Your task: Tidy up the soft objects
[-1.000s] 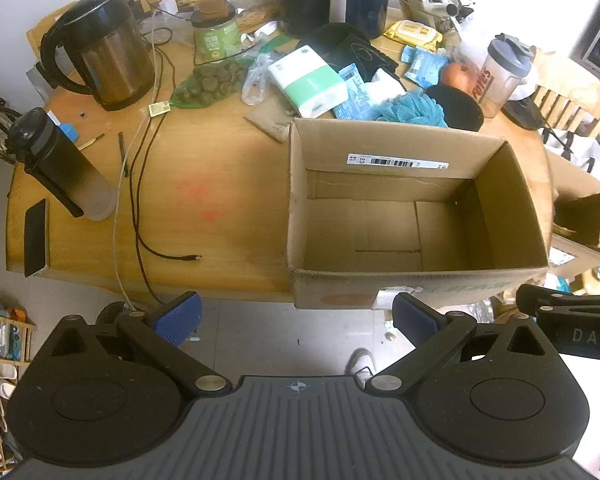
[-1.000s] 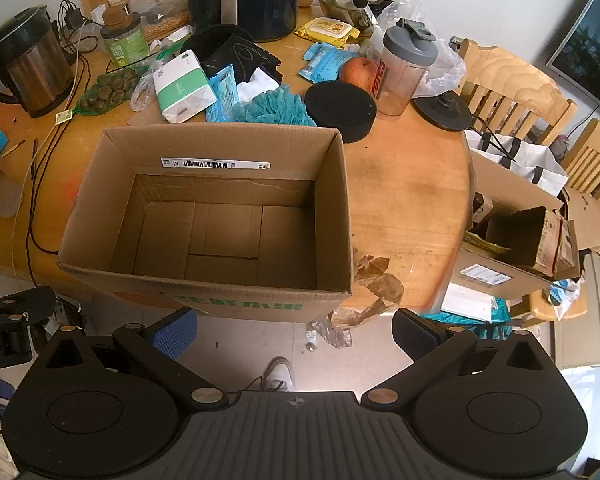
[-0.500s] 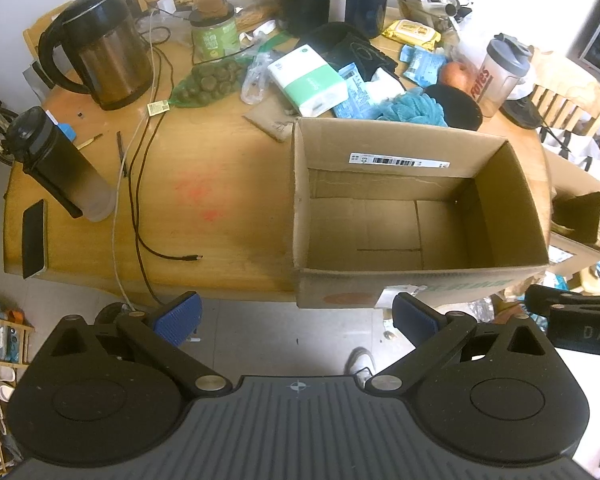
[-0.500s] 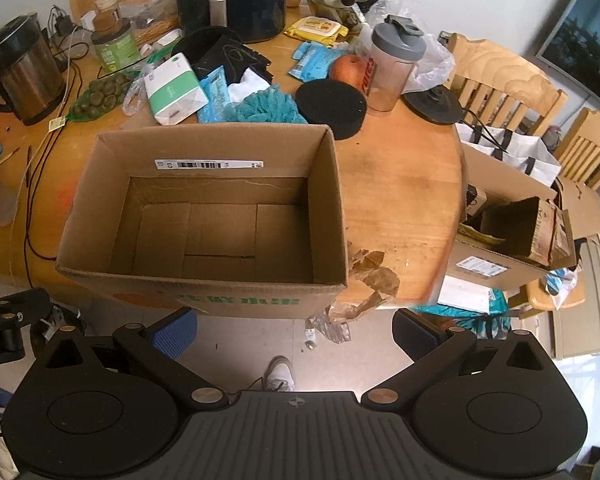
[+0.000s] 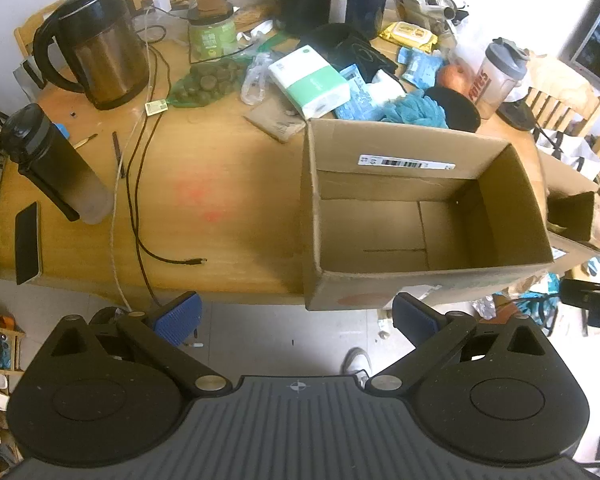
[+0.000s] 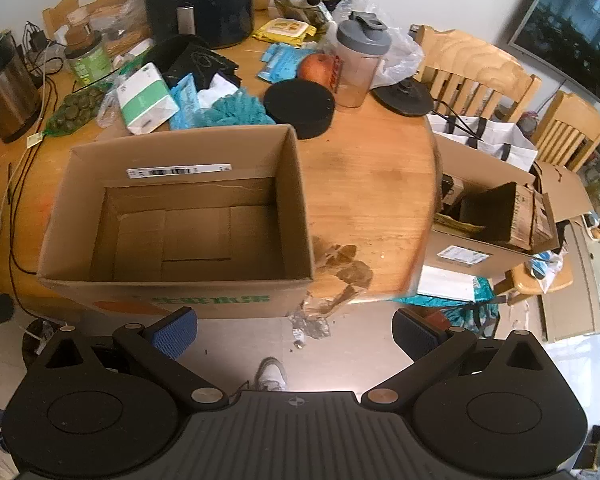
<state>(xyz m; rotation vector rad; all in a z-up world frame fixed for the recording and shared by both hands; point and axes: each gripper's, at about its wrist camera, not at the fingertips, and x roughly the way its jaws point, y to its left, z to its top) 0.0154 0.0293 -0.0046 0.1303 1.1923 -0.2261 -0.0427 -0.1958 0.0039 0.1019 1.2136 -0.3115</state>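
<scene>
Blue pads sit on the tips of both tools. The left tool (image 5: 296,314) is spread wide and holds nothing. The right tool (image 6: 294,330) is spread wide too, and it is also empty. Both hang over the floor, just off the near edge of the counter (image 5: 228,184). A shoe (image 6: 271,374) shows on the floor below.

At the near edge of the counter stands a big cardboard box (image 6: 172,216). Its top is open and nothing is inside. A white sticker with a barcode (image 6: 179,170) is on the inside of its far wall. Green letters run along its near outside wall. Some crumpled brown paper (image 6: 342,260) lies just right of the box.

To the left, a thin black cable (image 5: 140,200) runs across the wood. A dark bottle (image 5: 54,164) stands near the left edge, with a black phone (image 5: 27,236) lying near it.

Just behind the box is the soft stuff. A fluffy teal sponge (image 6: 230,112) touches the far wall of the box. A round black pad (image 6: 300,106) lies to its right. A white and green pack of tissues (image 6: 146,98) lies to its left, beside a blue packet (image 6: 184,98). Black cloth (image 6: 198,62) lies a bit farther back.

Far back stand a kettle (image 5: 100,44), a green jar (image 5: 212,36), a black air fryer (image 6: 198,0) and a shaker cup (image 6: 360,62) next to a red apple (image 6: 314,67).
</scene>
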